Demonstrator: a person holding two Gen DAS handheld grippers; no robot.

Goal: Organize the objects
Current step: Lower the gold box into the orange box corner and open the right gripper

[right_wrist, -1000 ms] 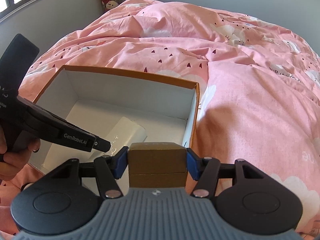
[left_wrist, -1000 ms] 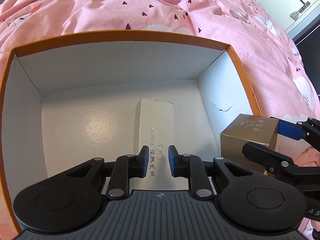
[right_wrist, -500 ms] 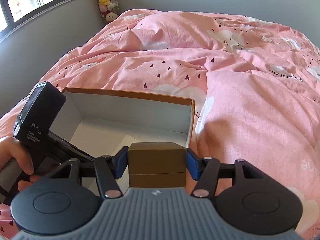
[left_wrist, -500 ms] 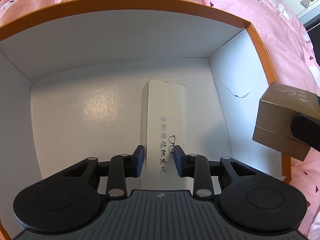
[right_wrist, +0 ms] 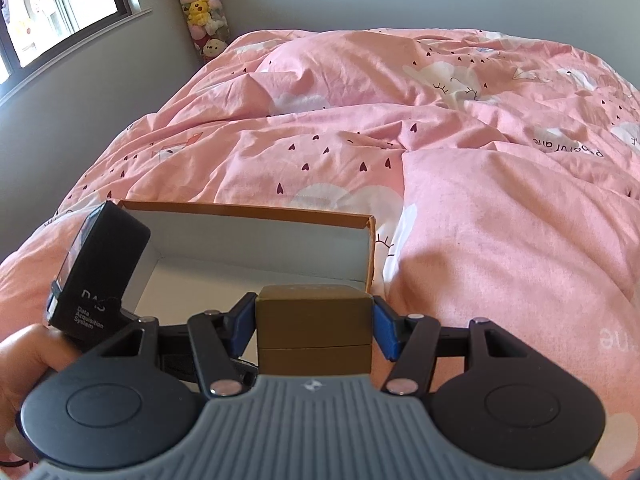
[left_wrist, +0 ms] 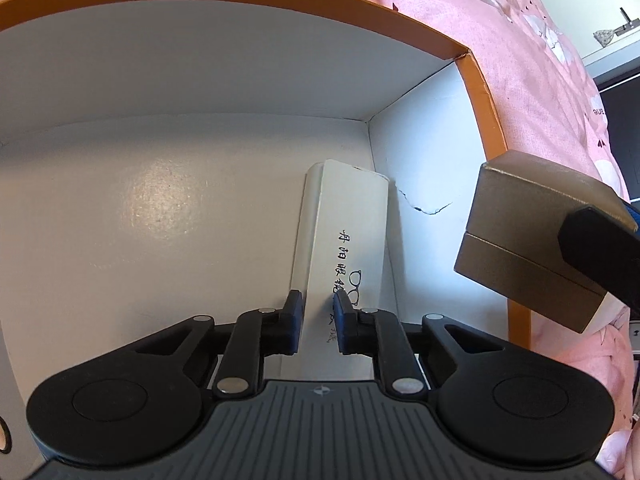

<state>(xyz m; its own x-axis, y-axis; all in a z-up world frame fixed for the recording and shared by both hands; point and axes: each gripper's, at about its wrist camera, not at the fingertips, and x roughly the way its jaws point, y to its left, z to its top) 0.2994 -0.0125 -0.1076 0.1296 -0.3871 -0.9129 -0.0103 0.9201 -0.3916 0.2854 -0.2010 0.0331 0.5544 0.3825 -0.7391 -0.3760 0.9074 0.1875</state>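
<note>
An open orange-rimmed cardboard box (left_wrist: 476, 92) with a white inside sits on the pink bed; it also shows in the right wrist view (right_wrist: 248, 210). A long white glasses case (left_wrist: 344, 236) with printed characters lies inside, against the box's right wall. My left gripper (left_wrist: 316, 320) is low inside the box, its jaws narrowly apart over the case's near end; a grip is not clear. My right gripper (right_wrist: 314, 320) is shut on a gold-brown box (right_wrist: 314, 332), held above the box's right wall; it also shows in the left wrist view (left_wrist: 536, 240).
The pink duvet (right_wrist: 440, 160) with hearts and clouds covers the bed around the box. A stack of plush toys (right_wrist: 202, 12) stands by the grey wall, next to a window (right_wrist: 60, 4). A white cabinet (left_wrist: 600, 28) stands to the right.
My left gripper has pushed deeper into the box, and the white case now lies against the right wall. My right gripper has risen with the gold-brown box.
</note>
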